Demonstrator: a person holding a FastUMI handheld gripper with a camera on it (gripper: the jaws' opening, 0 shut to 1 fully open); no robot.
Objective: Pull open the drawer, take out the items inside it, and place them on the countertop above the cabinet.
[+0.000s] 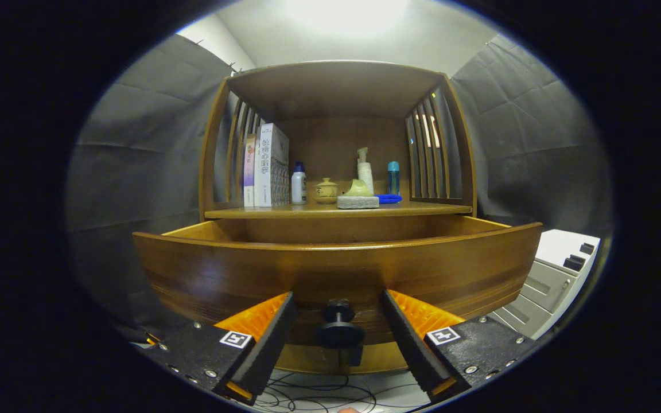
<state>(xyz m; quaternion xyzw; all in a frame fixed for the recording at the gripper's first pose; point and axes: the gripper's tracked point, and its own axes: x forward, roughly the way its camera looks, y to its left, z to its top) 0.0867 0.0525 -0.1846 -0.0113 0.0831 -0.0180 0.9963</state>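
Note:
The wooden drawer (336, 267) stands pulled out of the cabinet toward me, and its front panel hides whatever lies inside. Its black knob (339, 327) sits between my two fingers without touching either one. My gripper (337, 307) is open, with its orange-backed fingers (276, 327) either side of the knob. Above the drawer runs the countertop (434, 209), which carries a grey sponge (357, 201) with a yellow-green piece on top, a blue cloth (388, 198), a small lidded cup (326, 190), a white bottle (298, 184), a pump bottle (364, 169), a blue bottle (393, 177) and books (267, 166).
Slatted side panels and a top board enclose the shelf space over the countertop. A white and grey unit (554, 275) stands to the right of the cabinet. Cables (330, 396) lie on the floor below the drawer. Grey cloth walls surround the booth.

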